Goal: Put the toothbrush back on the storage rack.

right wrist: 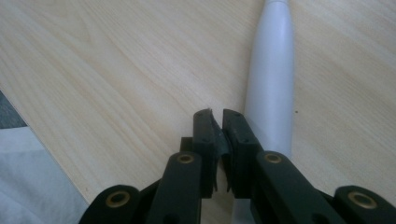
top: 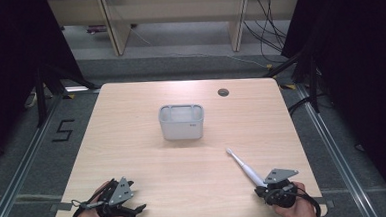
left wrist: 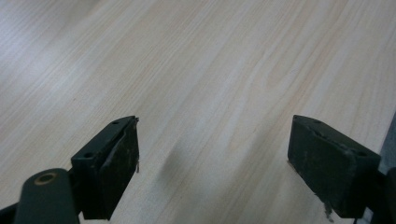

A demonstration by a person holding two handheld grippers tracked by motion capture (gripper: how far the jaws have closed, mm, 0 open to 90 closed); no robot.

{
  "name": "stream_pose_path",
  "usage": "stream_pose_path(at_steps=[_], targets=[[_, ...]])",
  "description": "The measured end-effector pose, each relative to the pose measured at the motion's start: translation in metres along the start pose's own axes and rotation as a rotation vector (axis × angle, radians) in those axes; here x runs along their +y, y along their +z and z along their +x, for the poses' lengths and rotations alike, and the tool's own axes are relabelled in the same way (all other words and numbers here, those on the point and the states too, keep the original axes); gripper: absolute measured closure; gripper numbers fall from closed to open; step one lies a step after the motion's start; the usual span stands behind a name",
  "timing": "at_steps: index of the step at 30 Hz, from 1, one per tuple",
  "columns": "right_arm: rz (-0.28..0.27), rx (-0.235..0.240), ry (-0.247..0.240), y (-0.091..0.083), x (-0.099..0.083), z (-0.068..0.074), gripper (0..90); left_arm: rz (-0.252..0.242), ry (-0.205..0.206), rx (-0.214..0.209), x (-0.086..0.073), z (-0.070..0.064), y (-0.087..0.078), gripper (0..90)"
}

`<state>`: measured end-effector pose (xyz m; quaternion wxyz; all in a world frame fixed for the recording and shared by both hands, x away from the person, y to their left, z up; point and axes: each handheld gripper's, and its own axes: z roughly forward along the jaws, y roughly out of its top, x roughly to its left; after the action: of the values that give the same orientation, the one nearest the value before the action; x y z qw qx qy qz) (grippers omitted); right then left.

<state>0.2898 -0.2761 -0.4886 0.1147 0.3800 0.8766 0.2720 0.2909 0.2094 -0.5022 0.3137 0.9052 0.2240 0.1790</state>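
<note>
A white toothbrush (top: 244,166) lies flat on the table (top: 132,141), slanting from near the right gripper (top: 278,190) up toward eleven o'clock, head end pointing at the grey holder (top: 181,122) that stands mid-table. From the right gripper's place at about five o'clock on the tabletop, the brush handle sits just beside it. In the right gripper view the jaws are pressed together with nothing between them, and the handle (right wrist: 272,79) runs along the jaws' right side, not inside them. The left gripper (top: 116,200) rests at seven o'clock, near the table's front edge; in the left gripper view its jaws stand wide apart over bare wood.

I'd judge this as the very start: reaching for the brush, nothing yet picked up, holder apparently empty so far as I can see. The next move, I think, asks the right gripper to spread its jaws, shift sideways over the handle, straddle it and pinch. After that comes a lift toward twelve o'clock, tipping the brush upright over one compartment.
</note>
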Motion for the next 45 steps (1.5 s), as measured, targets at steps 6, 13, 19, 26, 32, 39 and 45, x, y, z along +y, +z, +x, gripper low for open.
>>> stream_pose_path(at_steps=[6,13,19,26,32,39,45], targets=[[0.009,0.005,0.001,0.0,0.0,0.0,83.0,-0.013,-0.012,-0.009,0.0,-0.001,0.0,16.3],[-0.02,-0.009,-0.025,-0.008,0.011,0.003,67.7,-0.007,-0.015,-0.012,0.0,-0.001,0.0,16.3],[0.07,-0.082,-0.089,-0.012,0.033,-0.001,53.2,-0.002,-0.014,-0.006,0.0,0.0,0.001,16.3],[0.158,-0.097,-0.067,-0.005,0.049,-0.006,46.2,-0.003,-0.02,-0.011,-0.001,0.0,0.001,16.3],[0.196,-0.092,-0.07,-0.001,0.056,-0.011,45.6,0.0,-0.027,-0.013,-0.001,0.0,0.001,16.3],[0.262,-0.064,-0.064,0.011,0.061,-0.018,47.7,-0.001,-0.012,-0.013,0.0,0.0,0.001,16.3],[0.29,-0.06,-0.071,0.017,0.064,-0.022,51.8,-0.002,-0.014,-0.013,0.0,0.0,0.001,16.3]])
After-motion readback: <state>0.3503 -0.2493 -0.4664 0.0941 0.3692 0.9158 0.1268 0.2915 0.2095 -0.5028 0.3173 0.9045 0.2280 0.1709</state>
